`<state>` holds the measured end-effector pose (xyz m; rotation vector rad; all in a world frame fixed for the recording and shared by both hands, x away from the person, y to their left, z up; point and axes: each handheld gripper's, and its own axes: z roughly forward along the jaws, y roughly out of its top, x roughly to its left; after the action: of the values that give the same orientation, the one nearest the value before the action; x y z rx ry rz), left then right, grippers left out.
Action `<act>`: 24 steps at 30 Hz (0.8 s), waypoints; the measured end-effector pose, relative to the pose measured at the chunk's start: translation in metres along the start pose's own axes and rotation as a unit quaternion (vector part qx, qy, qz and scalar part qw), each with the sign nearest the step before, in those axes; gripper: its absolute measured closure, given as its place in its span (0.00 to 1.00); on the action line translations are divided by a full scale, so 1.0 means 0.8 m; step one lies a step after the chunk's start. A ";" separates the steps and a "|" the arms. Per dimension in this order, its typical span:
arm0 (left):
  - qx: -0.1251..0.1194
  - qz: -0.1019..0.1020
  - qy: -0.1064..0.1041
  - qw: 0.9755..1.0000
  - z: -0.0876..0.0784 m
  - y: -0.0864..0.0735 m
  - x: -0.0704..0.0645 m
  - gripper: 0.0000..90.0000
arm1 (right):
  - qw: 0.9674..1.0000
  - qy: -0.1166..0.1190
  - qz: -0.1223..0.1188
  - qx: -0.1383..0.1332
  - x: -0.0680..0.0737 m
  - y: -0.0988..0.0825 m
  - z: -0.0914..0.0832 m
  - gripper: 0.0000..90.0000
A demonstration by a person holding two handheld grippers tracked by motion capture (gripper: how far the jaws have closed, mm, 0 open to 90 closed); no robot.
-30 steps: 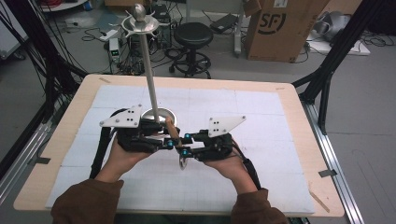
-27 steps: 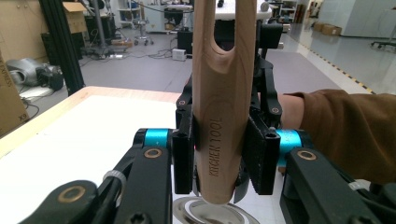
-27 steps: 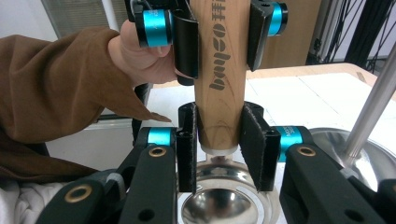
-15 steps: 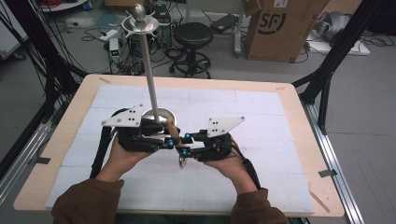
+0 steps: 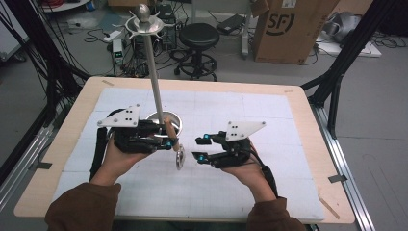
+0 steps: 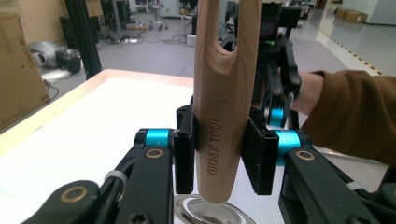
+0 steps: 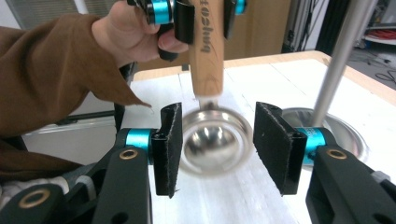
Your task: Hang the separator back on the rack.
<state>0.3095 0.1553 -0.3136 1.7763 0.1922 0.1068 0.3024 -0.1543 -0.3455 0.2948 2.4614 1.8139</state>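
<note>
Wooden-handled steel ladle (image 5: 174, 142) hangs pinched in the left hand-held gripper (image 5: 166, 139), bowl toward five o'clock, seemingly offered to the spread right hand-held gripper (image 5: 199, 147).

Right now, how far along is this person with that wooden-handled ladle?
Done: the left gripper is shut on the ladle's wooden handle, held bowl-down. In hand: the open right gripper has its fingers either side of the metal bowl, not gripping it. Left, probably: hanging the ladle on the stand's top hooks, which look bare.
</note>
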 end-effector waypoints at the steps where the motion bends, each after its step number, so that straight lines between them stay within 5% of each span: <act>1: 0.001 0.001 0.001 1.000 -0.002 0.000 0.001 0.76 | 1.000 -0.005 0.000 0.002 0.000 -0.001 -0.004 0.58; 12: -0.005 -0.010 0.019 1.000 -0.022 -0.005 0.008 0.76 | 0.998 -0.057 0.017 0.018 -0.004 -0.026 -0.044 0.50; 24: -0.009 -0.020 0.038 0.999 -0.045 -0.012 0.014 0.76 | 0.994 -0.094 0.033 0.034 -0.011 -0.041 -0.062 0.43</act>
<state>0.3132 0.1941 -0.3155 1.7503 0.2803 0.1470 0.2993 -0.2116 -0.3624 0.5313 2.4126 1.6442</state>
